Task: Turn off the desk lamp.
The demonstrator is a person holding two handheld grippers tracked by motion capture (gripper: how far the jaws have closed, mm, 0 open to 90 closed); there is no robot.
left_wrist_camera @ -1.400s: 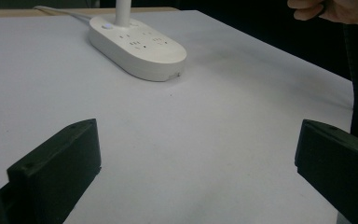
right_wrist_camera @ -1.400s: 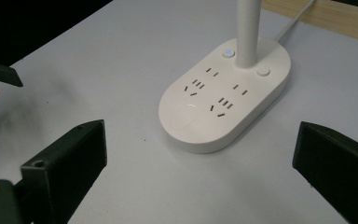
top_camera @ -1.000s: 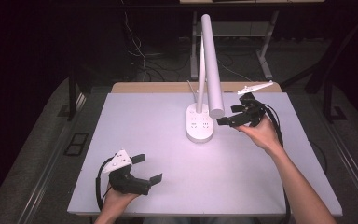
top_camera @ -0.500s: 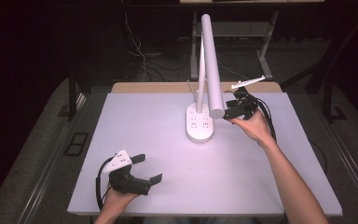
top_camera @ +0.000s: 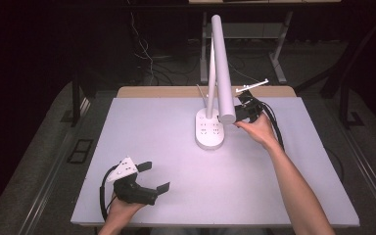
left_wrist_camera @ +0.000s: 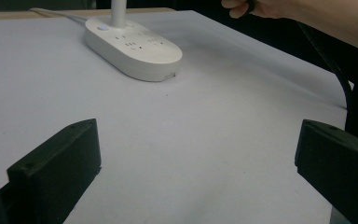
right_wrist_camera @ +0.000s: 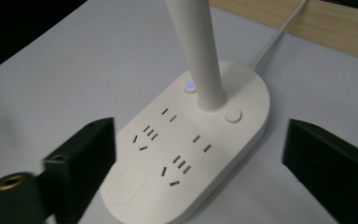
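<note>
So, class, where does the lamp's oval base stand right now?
In the high view the lamp base stands on the table, right of centre toward the far edge, beside the right gripper.

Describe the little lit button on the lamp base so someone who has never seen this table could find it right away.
On the pale grey table stands a white desk lamp whose oval white base carries rows of socket slots. Beside the foot of the white upright stem sit two small round buttons; the lit button glows blue, while the other round button is unlit.

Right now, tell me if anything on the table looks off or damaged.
Nothing stands out. The lamp sits flat on the table, its base unmarked with one button lit blue. The right gripper is open by the lamp head; the left gripper is open near the front edge.
</note>
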